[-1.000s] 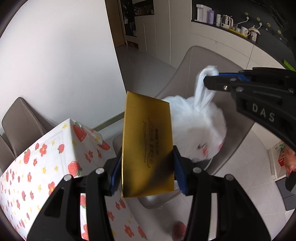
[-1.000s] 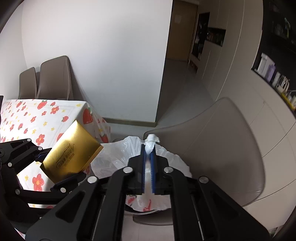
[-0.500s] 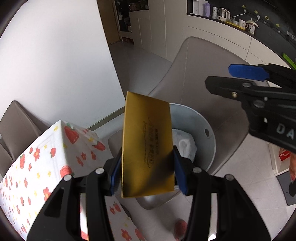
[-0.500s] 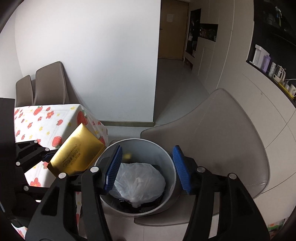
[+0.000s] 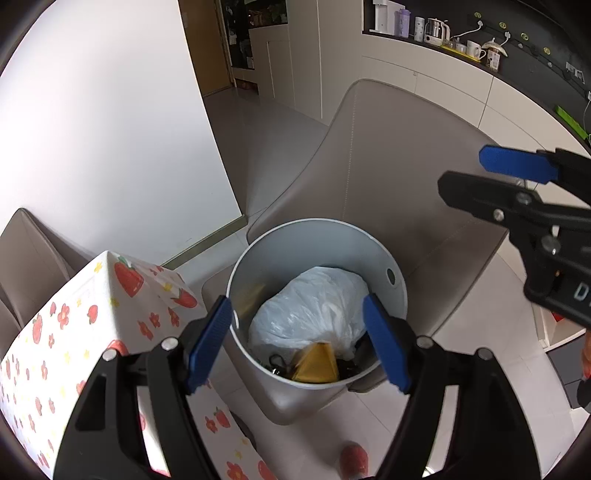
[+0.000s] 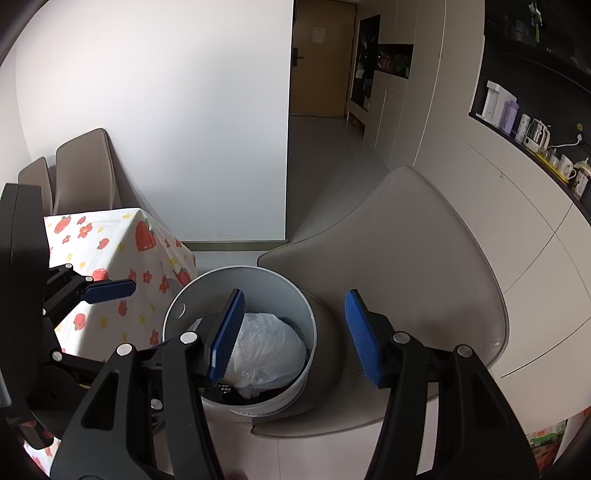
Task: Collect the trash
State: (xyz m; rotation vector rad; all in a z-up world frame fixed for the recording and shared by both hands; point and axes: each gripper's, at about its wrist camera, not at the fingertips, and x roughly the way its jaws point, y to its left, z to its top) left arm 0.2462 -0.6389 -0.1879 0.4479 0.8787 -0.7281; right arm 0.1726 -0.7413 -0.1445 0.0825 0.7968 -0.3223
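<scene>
A white round trash bin (image 5: 280, 240) stands on a grey chair seat; it also shows in the right wrist view (image 6: 266, 284). Inside it lie a white plastic bag (image 5: 314, 306) (image 6: 266, 350) and a gold packet (image 5: 317, 365) near the front wall. My left gripper (image 5: 299, 332) is open and empty above the bin's near rim. My right gripper (image 6: 291, 332) is open and empty, also above the bin; it shows in the left wrist view at the right (image 5: 498, 177).
A table with a strawberry-print cloth (image 5: 74, 332) (image 6: 122, 251) stands left of the bin. The grey chair's backrest (image 5: 388, 166) (image 6: 406, 251) rises behind the bin. More grey chairs (image 6: 81, 170) stand by the white wall. A counter with kettles and cups (image 5: 443, 29) runs at the back.
The right gripper opened and dropped the white bag into the bin. Then the left gripper opened and the gold packet fell into the bin beside the bag.
</scene>
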